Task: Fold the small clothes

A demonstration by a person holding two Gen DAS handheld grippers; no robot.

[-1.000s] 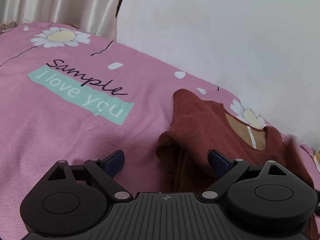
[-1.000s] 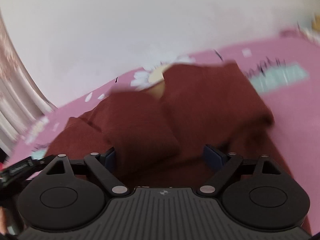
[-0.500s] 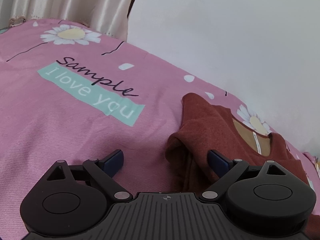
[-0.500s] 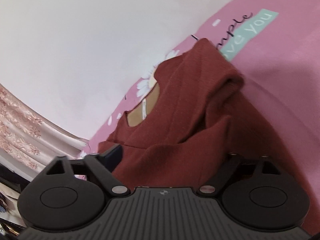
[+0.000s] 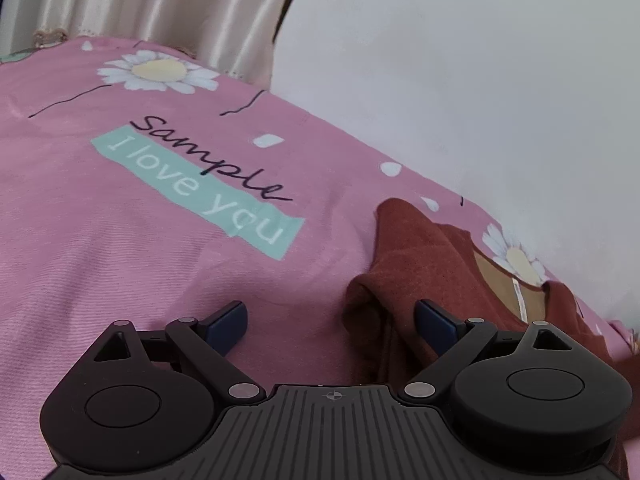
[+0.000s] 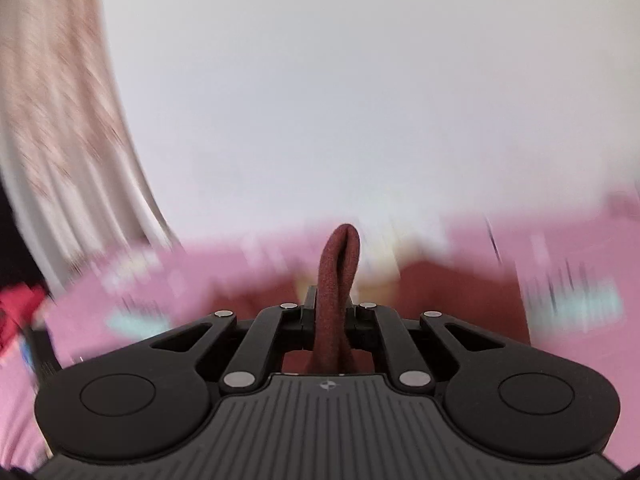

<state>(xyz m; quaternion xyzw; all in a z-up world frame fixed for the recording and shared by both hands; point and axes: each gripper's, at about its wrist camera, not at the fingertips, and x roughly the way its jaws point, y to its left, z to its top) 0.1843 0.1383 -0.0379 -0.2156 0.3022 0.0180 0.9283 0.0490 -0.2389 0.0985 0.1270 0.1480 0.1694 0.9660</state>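
Right wrist view, right claw [image 6: 332, 316] clamped on rust-red sweater [image 6: 338, 280] fold, left claw [image 5: 332, 322] agape beside it.

— The rust-brown sweater [image 5: 416, 248] is looking like matt, nubbly knit cloth, and the pink bedsheet [image 5: 120, 264] is showing a fine ribbed weave

— The left gripper [image 5: 332, 320] is looking like matt black plastic with small shiny metal pins, while the curtain [image 5: 168, 4] is gleaming like satin

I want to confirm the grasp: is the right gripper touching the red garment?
Touching. The right wrist view shows the right gripper shut on a fold of the red garment.
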